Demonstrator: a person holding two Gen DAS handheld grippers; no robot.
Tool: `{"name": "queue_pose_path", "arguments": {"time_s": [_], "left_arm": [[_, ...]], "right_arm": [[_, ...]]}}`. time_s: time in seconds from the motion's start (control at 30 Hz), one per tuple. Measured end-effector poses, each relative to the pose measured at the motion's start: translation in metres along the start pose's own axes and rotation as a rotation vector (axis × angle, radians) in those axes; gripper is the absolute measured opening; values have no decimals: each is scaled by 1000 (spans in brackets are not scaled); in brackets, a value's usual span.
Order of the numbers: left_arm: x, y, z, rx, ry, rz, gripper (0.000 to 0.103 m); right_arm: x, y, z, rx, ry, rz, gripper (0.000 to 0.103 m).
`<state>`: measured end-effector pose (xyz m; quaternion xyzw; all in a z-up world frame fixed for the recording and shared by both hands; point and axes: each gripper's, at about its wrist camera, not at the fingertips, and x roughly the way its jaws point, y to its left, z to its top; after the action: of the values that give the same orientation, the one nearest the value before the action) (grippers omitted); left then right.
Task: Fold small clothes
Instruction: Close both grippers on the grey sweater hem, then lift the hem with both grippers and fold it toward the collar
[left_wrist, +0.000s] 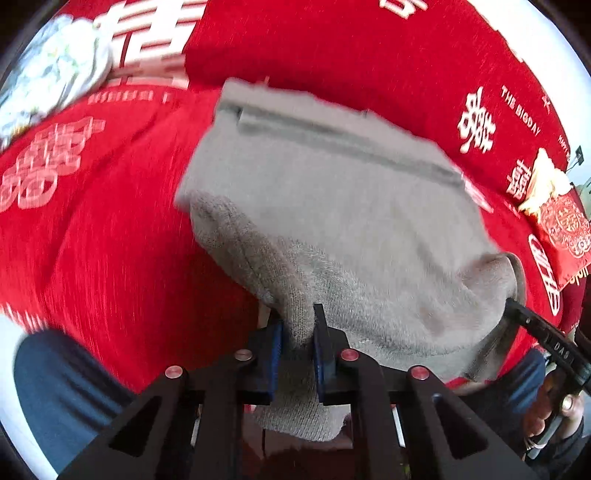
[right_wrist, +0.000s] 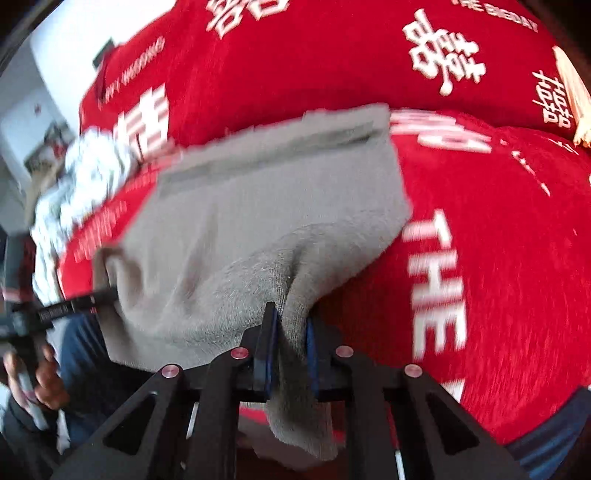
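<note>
Left claw (left_wrist: 297, 325) and right claw (right_wrist: 288, 325) pinching blurred grey fleece garment (left_wrist: 332, 206), near edge bunched

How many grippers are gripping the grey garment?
2: the left gripper pinches one near corner of the grey garment, the right gripper the other.

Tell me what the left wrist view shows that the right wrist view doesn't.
Only the left wrist view shows the red packet at the right edge and the right gripper pinching the cloth's far corner. Only the right wrist view shows the left gripper pinching the opposite corner. Both show the grey cloth over the red cover and a white bundle.
</note>
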<state>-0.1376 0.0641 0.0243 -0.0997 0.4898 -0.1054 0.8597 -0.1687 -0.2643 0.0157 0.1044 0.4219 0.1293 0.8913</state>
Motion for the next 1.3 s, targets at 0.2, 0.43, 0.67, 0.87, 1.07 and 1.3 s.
{"name": "queue_pose_path", "arguments": {"time_s": [0.2,0.43,0.67,0.87,1.07,1.3], "left_arm": [[21,0,55,0,-41,19,16],[44,14,66,-28,4,-55,36],[23,32,31,-60,-39,-49,99],[40,9,21,-24,-10,-35,98],[40,-13,21,60,-20,5,13],[1,-5,27,-21,-139,-81,12]], "right_arm": [[22,-10,54,53,-84,4,15],[60,-15,65,44,-24,-24,32],[32,-26,36,44,-66,-12,71],[35,-28,16,20,-43,0,68],[42,-12,17,-64,-16,46,14],[0,-11,25,2,-122,211,13]]}}
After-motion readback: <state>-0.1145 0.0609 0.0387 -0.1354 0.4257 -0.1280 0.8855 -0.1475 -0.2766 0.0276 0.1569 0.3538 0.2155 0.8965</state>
